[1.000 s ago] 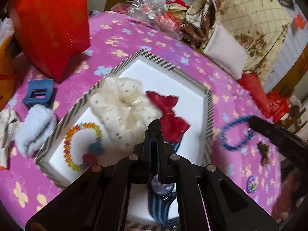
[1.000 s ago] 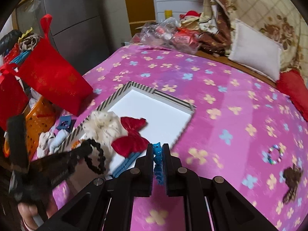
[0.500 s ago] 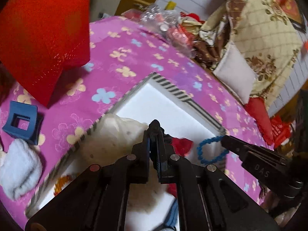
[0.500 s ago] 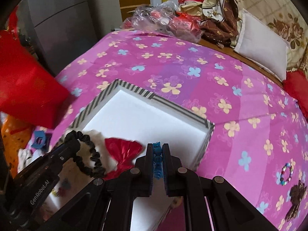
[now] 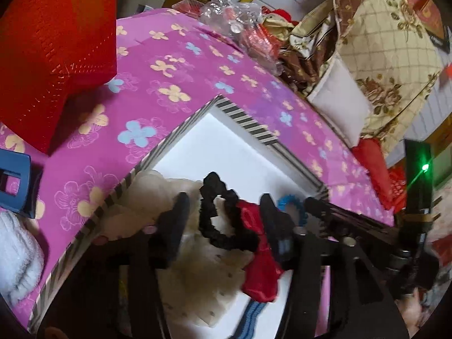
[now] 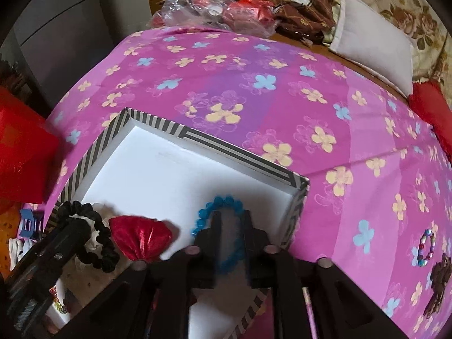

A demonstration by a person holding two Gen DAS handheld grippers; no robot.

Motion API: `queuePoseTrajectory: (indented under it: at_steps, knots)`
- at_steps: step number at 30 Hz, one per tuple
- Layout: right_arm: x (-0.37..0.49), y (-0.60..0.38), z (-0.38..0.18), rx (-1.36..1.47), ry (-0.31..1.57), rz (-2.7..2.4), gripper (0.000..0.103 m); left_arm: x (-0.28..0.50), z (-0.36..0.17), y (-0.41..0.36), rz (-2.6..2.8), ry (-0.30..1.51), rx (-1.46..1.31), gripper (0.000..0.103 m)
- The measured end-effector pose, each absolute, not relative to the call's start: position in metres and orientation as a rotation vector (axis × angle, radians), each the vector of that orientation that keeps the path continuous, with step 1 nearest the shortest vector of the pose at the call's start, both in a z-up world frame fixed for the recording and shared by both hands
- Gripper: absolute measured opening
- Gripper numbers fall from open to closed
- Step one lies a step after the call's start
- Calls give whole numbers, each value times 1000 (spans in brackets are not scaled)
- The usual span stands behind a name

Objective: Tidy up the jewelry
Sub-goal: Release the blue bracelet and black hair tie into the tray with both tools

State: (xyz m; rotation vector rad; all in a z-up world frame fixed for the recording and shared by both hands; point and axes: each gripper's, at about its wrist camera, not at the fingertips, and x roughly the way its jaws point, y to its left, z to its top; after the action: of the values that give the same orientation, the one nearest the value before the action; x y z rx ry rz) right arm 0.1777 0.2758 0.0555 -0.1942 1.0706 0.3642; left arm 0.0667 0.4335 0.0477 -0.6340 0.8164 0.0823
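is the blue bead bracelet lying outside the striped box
No, the blue bead bracelet is inside the striped box, over its white floor near the right wall.

A pink floral cloth (image 6: 282, 90) is spread over the surface. A white cushion (image 6: 375, 39) and a grey cabinet (image 6: 62, 28) are seen behind.

Matte black plastic left gripper (image 5: 224, 212) and right gripper (image 6: 230, 226): slotted arms, silver screw heads; green indicator light seen on right unit.
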Motion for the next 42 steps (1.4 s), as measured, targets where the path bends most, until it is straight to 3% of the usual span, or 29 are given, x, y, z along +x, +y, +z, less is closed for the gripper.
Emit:
queuePoseTrajectory:
  at_steps: [1, 2, 11, 22, 30, 37, 42]
  knots:
    - [176, 272, 60, -182, 1055, 361, 45, 64, 52, 434, 75, 806, -640, 56]
    - [174, 268, 65, -169, 1036, 355, 45, 62, 56, 433, 66, 798, -640, 56]
    - [140, 243, 85, -164, 1006, 365, 45, 48, 75, 436, 190, 777, -566, 56]
    - [110, 330, 49, -372, 1045, 547, 45, 26, 82, 455, 347, 740, -491, 56]
    - [146, 367, 27, -501, 1017, 401, 45, 28, 74, 468, 356, 764, -540, 56]
    - [151, 327, 58, -390, 947, 320, 45, 32, 73, 464, 362, 775, -523, 56]
    - [92, 251, 96, -283, 874, 348, 45, 28, 80, 450, 352, 741, -477, 56]
